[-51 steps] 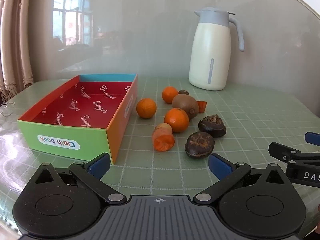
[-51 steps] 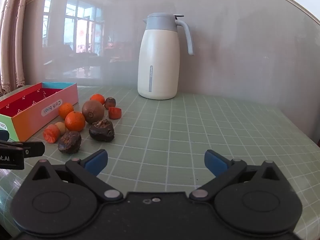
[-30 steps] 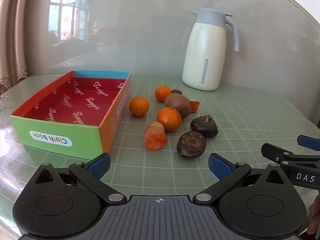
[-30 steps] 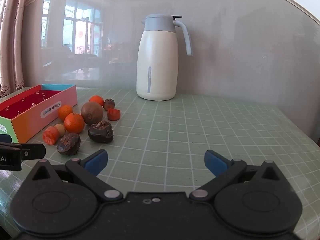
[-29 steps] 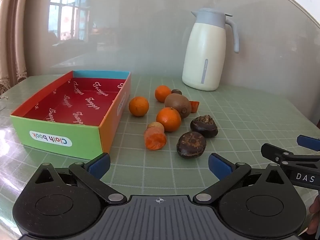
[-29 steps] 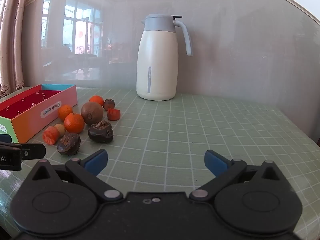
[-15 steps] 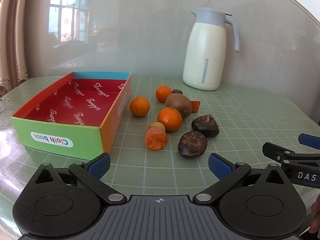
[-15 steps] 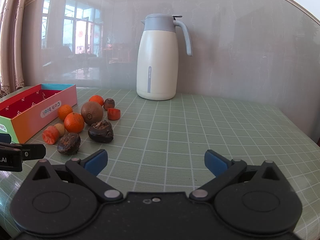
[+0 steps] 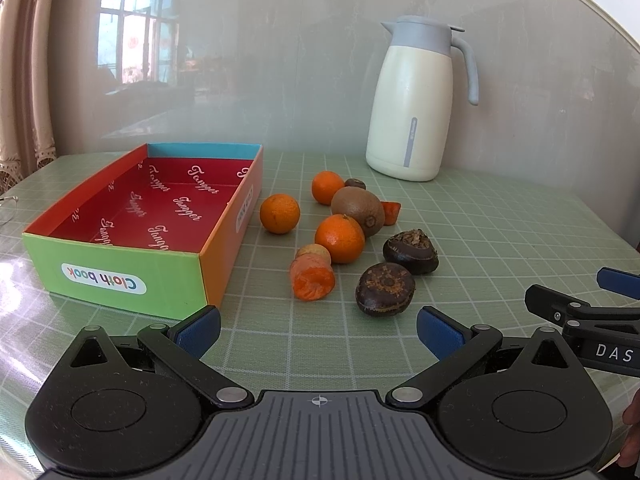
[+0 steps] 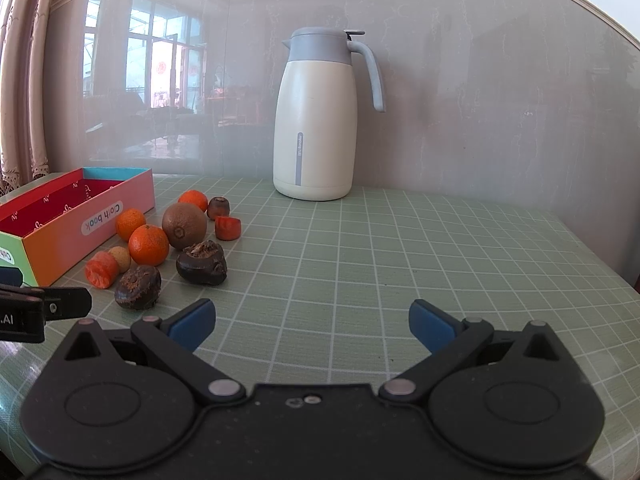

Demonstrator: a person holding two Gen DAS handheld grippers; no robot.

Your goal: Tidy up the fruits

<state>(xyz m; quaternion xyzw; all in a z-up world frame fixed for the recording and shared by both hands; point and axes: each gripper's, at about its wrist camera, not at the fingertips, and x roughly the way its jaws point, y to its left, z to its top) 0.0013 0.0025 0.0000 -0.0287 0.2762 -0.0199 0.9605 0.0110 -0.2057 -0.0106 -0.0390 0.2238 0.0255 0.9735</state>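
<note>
Little has moved since the earlier frames: both claws sit almost where they were, view from the left one raised and backed off slightly, fruit unchanged on the desk.

Left claw [image 9: 318, 330]: jaws spread wide, nothing between them, low over the green gridded desk [image 9: 500, 232] on the near side of the fruit. Right claw [image 10: 312, 322]: also wide and empty, pointing at bare desk to the right of the fruit pile, with the cream thermos jug with grey lid [image 10: 320, 120] at the far side.

Fruit, all loose on the desk just right of the open cardboard box with red printed lining [image 9: 120, 264]:
- three small orange mandarins, nearest one [image 9: 340, 239]
- brown fuzzy kiwi [image 9: 357, 211], touching that mandarin
- two dark brown wrinkled round fruits, near one [image 9: 385, 289], far one [image 9: 411, 245]
- orange carrot-like stub [image 9: 312, 277], with a small tan round fruit [image 9: 314, 251] right behind it
- small orange piece [image 9: 390, 212] and small dark fruit [image 9: 355, 183] on the far side

Box holds nothing.

Step, as I judge it: before the first pick; no fruit moved yet. Next move likely calls for the left claw to advance onto the carrot-like stub or the near dark fruit, close on it, then carry it left over the box wall. The near dark fruit looks round, so it may roll if nudged off-centre.
</note>
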